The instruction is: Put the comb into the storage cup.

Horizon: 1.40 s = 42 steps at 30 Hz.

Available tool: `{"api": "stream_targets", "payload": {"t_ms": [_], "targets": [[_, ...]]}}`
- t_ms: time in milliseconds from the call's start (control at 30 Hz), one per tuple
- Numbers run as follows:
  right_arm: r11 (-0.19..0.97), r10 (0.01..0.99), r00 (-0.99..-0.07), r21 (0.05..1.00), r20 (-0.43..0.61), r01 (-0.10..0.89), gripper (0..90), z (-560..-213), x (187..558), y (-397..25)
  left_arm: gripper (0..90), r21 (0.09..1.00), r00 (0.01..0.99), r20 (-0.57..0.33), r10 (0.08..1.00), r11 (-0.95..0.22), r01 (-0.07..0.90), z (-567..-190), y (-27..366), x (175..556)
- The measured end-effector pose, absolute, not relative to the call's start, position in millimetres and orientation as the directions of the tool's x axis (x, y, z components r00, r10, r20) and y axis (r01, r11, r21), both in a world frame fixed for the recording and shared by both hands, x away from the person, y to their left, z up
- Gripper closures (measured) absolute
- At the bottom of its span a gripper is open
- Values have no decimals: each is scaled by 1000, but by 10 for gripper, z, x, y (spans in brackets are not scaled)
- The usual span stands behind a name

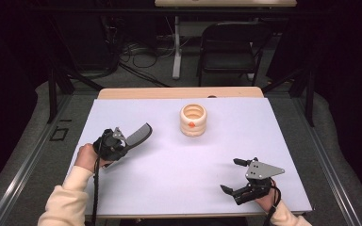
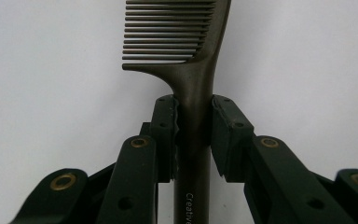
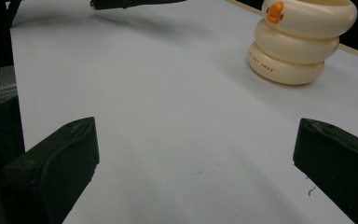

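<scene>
A dark comb (image 1: 139, 134) is held above the white table sheet at the left, its toothed end pointing up and to the right. My left gripper (image 1: 118, 145) is shut on the comb's handle (image 2: 193, 116), which runs between the two pads. A cream ringed holder (image 1: 193, 119) with an orange beak stands upright in the middle of the sheet, also seen in the right gripper view (image 3: 298, 37). My right gripper (image 1: 232, 175) rests low at the front right, open, with nothing between its jaws.
The white sheet (image 1: 169, 169) covers a wooden table whose far edge (image 1: 179, 92) shows. A black folding chair (image 1: 228, 47) and a table leg (image 1: 176, 47) stand behind on the grey floor. Black frame rails run along both sides.
</scene>
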State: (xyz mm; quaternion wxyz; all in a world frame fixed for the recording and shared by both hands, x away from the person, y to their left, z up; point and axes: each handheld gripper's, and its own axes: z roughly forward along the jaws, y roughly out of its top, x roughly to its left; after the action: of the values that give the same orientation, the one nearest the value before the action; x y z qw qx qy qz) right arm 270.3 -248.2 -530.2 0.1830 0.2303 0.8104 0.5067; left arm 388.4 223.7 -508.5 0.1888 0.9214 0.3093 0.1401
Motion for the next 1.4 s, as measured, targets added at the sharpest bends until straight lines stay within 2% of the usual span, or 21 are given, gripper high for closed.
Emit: {"api": "stream_targets", "payload": {"t_ms": [1400], "targets": [[380,559,-827,905,-63,189,0,-5302,2703,-2480,721,632,727,111,677,-613,475,-5002,2154,3806]]}}
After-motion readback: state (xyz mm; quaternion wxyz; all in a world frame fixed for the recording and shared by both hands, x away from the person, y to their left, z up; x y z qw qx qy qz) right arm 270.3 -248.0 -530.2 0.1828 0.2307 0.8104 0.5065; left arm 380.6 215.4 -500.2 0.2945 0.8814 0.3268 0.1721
